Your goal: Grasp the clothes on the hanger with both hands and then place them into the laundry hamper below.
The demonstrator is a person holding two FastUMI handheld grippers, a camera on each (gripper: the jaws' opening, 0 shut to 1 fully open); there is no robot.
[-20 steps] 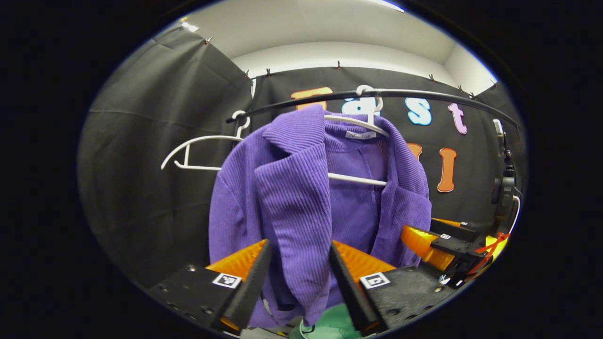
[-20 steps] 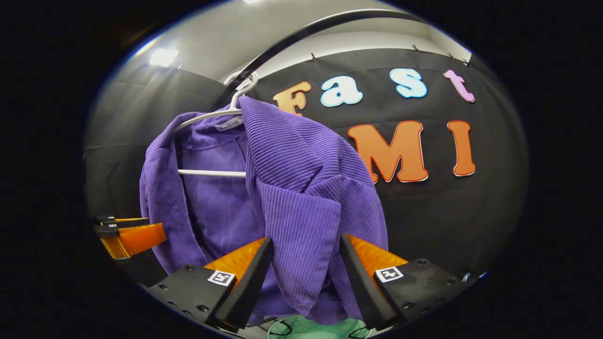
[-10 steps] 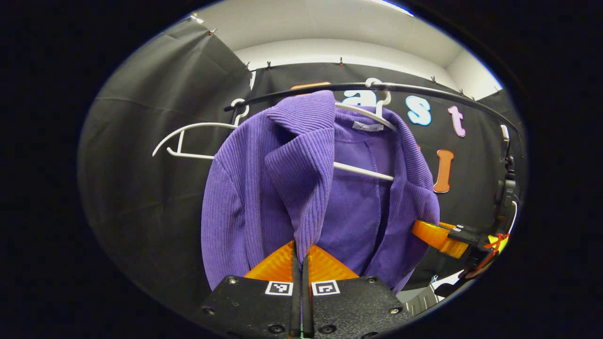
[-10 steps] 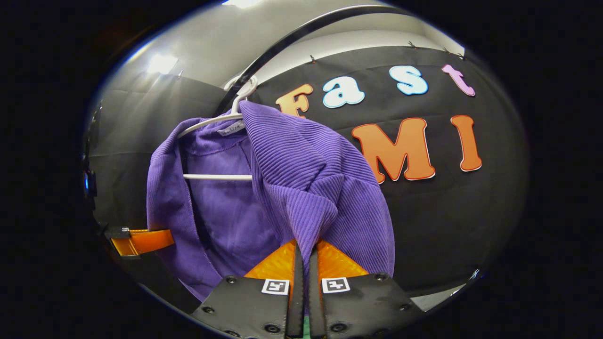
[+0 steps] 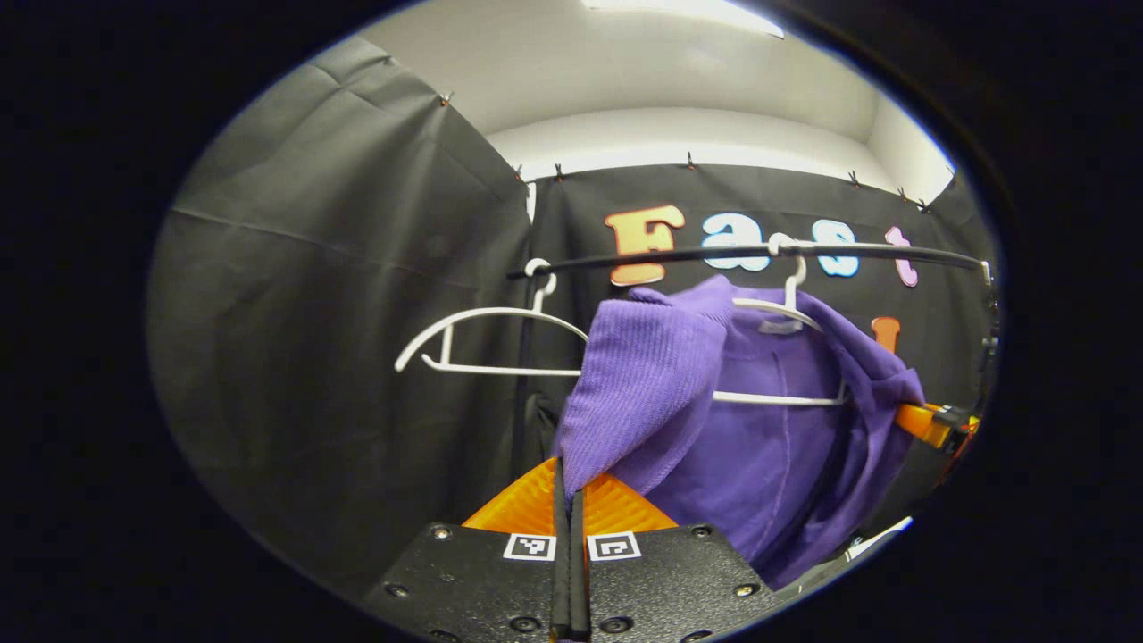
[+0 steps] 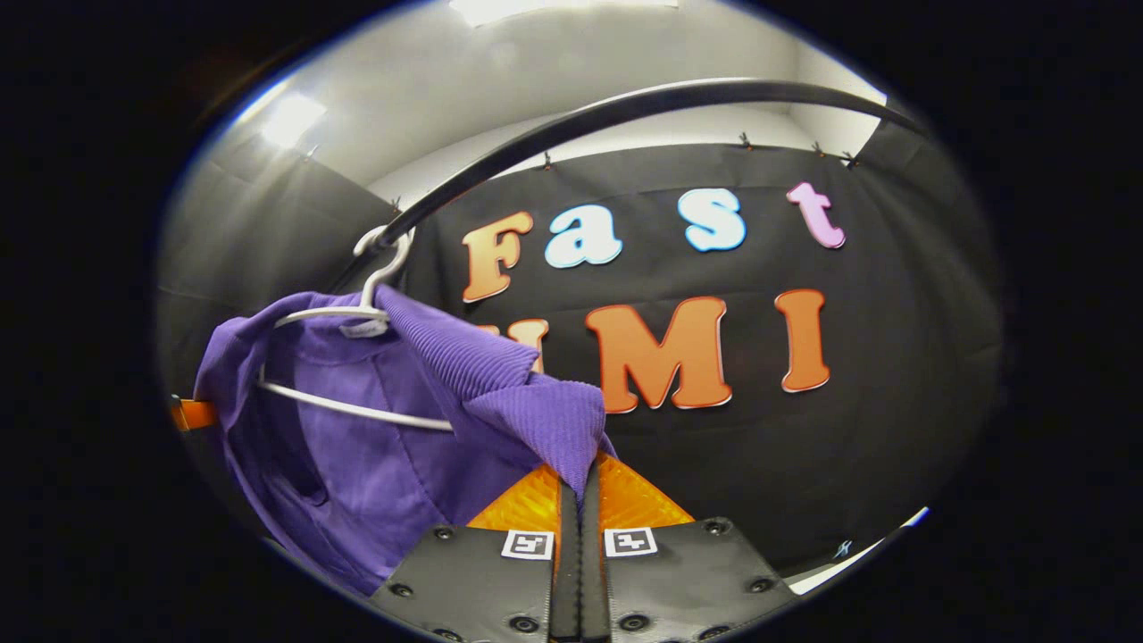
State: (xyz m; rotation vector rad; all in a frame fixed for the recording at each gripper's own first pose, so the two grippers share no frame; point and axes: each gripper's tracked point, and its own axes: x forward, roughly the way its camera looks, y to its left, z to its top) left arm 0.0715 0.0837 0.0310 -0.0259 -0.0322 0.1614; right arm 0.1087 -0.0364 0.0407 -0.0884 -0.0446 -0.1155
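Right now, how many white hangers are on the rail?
2. An empty hanger hangs at the rail's left end in the left gripper view; the other hanger carries the purple jacket. More may be hidden.

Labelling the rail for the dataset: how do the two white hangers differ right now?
The right hanger carries the purple jacket; the left hanger is bare. The right hanger's shoulders are mostly covered by fabric, with its lower bar showing; the left hanger's whole outline shows against the black cloth. Both are white and hook over the same black rail. Both grippers, left gripper and right gripper, pinch the jacket.
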